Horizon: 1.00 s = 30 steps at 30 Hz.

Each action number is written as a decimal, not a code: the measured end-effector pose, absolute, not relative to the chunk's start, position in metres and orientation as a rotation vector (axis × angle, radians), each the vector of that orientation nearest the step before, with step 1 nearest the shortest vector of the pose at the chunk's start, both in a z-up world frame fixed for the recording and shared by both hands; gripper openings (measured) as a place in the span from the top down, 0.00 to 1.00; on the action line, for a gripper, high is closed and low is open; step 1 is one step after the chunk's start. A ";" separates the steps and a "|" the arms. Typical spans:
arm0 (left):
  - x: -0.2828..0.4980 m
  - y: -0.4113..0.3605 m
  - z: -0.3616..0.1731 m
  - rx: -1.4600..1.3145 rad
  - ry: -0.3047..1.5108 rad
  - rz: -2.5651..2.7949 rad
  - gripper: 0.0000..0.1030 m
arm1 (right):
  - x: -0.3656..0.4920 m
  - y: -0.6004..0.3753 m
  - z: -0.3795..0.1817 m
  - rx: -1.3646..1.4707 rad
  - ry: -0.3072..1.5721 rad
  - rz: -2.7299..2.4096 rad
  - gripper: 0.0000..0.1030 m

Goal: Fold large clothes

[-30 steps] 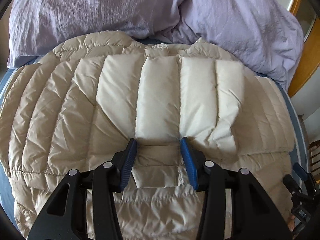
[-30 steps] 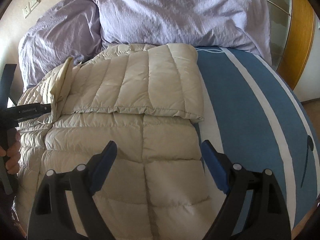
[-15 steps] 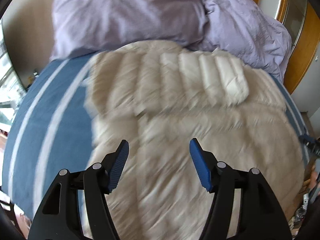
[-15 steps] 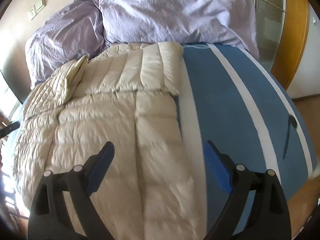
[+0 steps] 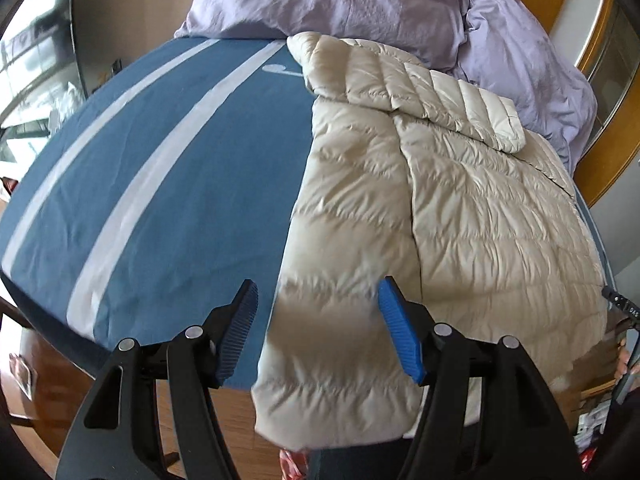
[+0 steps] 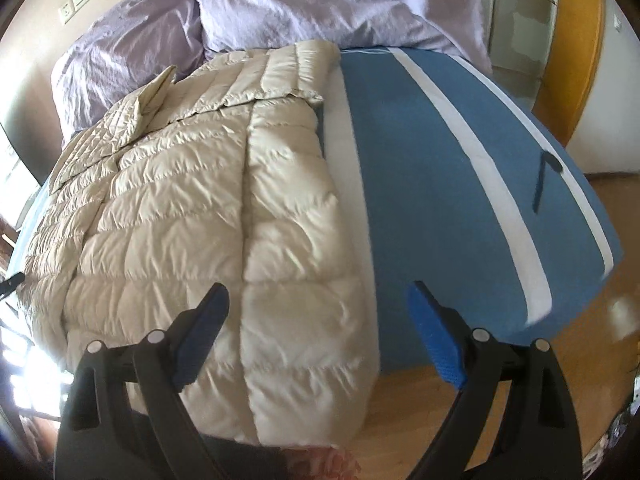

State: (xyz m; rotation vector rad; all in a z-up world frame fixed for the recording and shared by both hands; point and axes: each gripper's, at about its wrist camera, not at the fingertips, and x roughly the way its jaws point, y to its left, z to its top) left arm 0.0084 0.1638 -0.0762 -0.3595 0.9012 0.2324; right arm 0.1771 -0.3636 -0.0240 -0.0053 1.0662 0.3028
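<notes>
Cream quilted down jacket (image 5: 460,208) on blue white-striped bed (image 5: 152,184), hem hanging over near edge. Sleeves folded in; lengthwise fold left. Left gripper (image 5: 318,326) jaws recently widened, empty; right gripper (image 6: 320,340) jaws wide, empty.

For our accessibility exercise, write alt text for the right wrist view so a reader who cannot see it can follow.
A cream quilted down jacket, sleeves folded across its top, lies on a blue bedspread with white stripes, its hem hanging over the near edge. The open right gripper hovers above the hem's right corner, holding nothing; crumpled lilac pillows lie behind.
</notes>
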 end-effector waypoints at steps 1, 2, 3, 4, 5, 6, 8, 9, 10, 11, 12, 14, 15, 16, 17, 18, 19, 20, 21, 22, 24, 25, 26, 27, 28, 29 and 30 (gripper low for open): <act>0.004 0.163 -0.078 -0.363 0.897 0.229 0.38 | 0.175 -0.366 -0.025 0.002 1.069 0.301 0.13; 0.001 0.162 -0.079 -0.367 0.894 0.224 0.38 | 0.173 -0.367 -0.026 0.006 1.071 0.301 0.13; -0.001 0.161 -0.079 -0.372 0.892 0.218 0.38 | 0.171 -0.369 -0.028 0.013 1.073 0.302 0.14; -0.004 0.159 -0.080 -0.371 0.885 0.214 0.38 | 0.169 -0.369 -0.029 0.019 1.076 0.307 0.17; -0.006 0.157 -0.080 -0.367 0.882 0.212 0.38 | 0.168 -0.369 -0.030 0.025 1.078 0.313 0.19; -0.008 0.156 -0.081 -0.365 0.879 0.210 0.38 | 0.166 -0.369 -0.031 0.034 1.079 0.320 0.20; -0.012 0.154 -0.081 -0.363 0.875 0.207 0.38 | 0.163 -0.370 -0.032 0.045 1.074 0.326 0.25; -0.014 0.152 -0.081 -0.362 0.872 0.204 0.38 | 0.161 -0.370 -0.031 0.050 1.069 0.331 0.26; -0.015 0.151 -0.081 -0.358 0.870 0.203 0.39 | 0.160 -0.370 -0.031 0.052 1.066 0.336 0.29; -0.016 0.149 -0.081 -0.354 0.867 0.201 0.39 | 0.158 -0.370 -0.031 0.056 1.063 0.342 0.32; -0.017 0.147 -0.082 -0.348 0.865 0.201 0.39 | 0.157 -0.370 -0.031 0.060 1.061 0.347 0.33; -0.020 0.144 -0.082 -0.332 0.860 0.203 0.39 | 0.155 -0.370 -0.030 0.068 1.057 0.354 0.38; -0.021 0.142 -0.083 -0.328 0.859 0.204 0.39 | 0.155 -0.370 -0.030 0.069 1.056 0.355 0.39; -0.023 0.141 -0.083 -0.324 0.857 0.204 0.39 | 0.154 -0.369 -0.030 0.071 1.054 0.357 0.41; -0.024 0.140 -0.083 -0.322 0.855 0.206 0.39 | 0.154 -0.369 -0.030 0.071 1.053 0.359 0.43; -0.024 0.139 -0.083 -0.320 0.854 0.207 0.40 | 0.153 -0.369 -0.030 0.073 1.052 0.362 0.44; -0.025 0.138 -0.083 -0.318 0.853 0.206 0.40 | 0.153 -0.369 -0.030 0.074 1.051 0.366 0.46; -0.025 0.137 -0.083 -0.315 0.853 0.208 0.40 | 0.152 -0.369 -0.030 0.077 1.049 0.369 0.48; -0.026 0.137 -0.083 -0.310 0.852 0.210 0.41 | 0.152 -0.370 -0.030 0.079 1.048 0.372 0.49; -0.026 0.136 -0.083 -0.308 0.852 0.210 0.42 | 0.151 -0.370 -0.030 0.084 1.045 0.379 0.53; -0.027 0.134 -0.083 -0.304 0.851 0.210 0.47 | 0.150 -0.369 -0.030 0.086 1.043 0.387 0.62; -0.027 0.134 -0.083 -0.303 0.851 0.213 0.50 | 0.150 -0.369 -0.030 0.087 1.043 0.388 0.67; -0.027 0.134 -0.083 -0.305 0.850 0.213 0.53 | 0.150 -0.369 -0.031 0.089 1.043 0.392 0.71; -0.027 0.134 -0.083 -0.307 0.850 0.214 0.55 | 0.150 -0.370 -0.031 0.096 1.045 0.397 0.74; -0.028 0.135 -0.083 -0.312 0.850 0.215 0.59 | 0.150 -0.370 -0.031 0.104 1.047 0.405 0.78; -0.028 0.135 -0.083 -0.315 0.850 0.215 0.63 | 0.151 -0.370 -0.031 0.109 1.048 0.410 0.81; -0.029 0.136 -0.083 -0.320 0.850 0.213 0.64 | 0.150 -0.370 -0.031 0.109 1.048 0.415 0.82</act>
